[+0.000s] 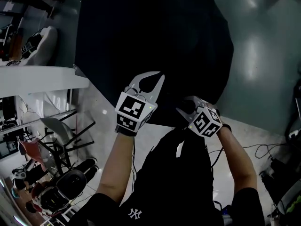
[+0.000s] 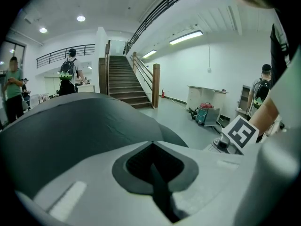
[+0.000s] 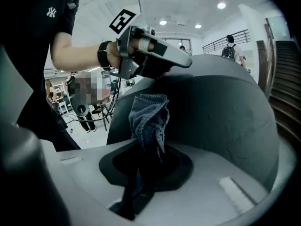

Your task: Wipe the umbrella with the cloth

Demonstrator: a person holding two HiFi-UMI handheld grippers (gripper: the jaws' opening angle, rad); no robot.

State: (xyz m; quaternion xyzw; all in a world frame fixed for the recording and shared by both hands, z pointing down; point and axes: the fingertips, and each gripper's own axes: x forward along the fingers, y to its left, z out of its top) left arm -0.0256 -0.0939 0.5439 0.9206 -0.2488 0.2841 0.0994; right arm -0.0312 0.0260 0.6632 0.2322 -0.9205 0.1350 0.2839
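Note:
A large black open umbrella [image 1: 155, 41] lies canopy-up on the grey floor, and its dark dome fills the left gripper view [image 2: 70, 126] and the right gripper view [image 3: 221, 112]. My left gripper [image 1: 161, 75] hovers over the canopy's near edge; its jaws [image 2: 151, 143] meet at the tips with nothing between them. My right gripper [image 1: 180, 110] is just to the right of it, shut on a blue-grey cloth [image 3: 150, 119] that stands up crumpled from the jaws [image 3: 148, 147] beside the canopy. The left gripper [image 3: 155, 55] shows above the cloth. In the head view the cloth is lost in shadow.
A white table [image 1: 42, 79] and chairs [image 1: 61, 135] stand to the left. Cables [image 1: 263, 149] trail on the floor at the right. Beyond the umbrella are a staircase [image 2: 124, 81], people standing [image 2: 69, 74] and a white cabinet [image 2: 207, 98].

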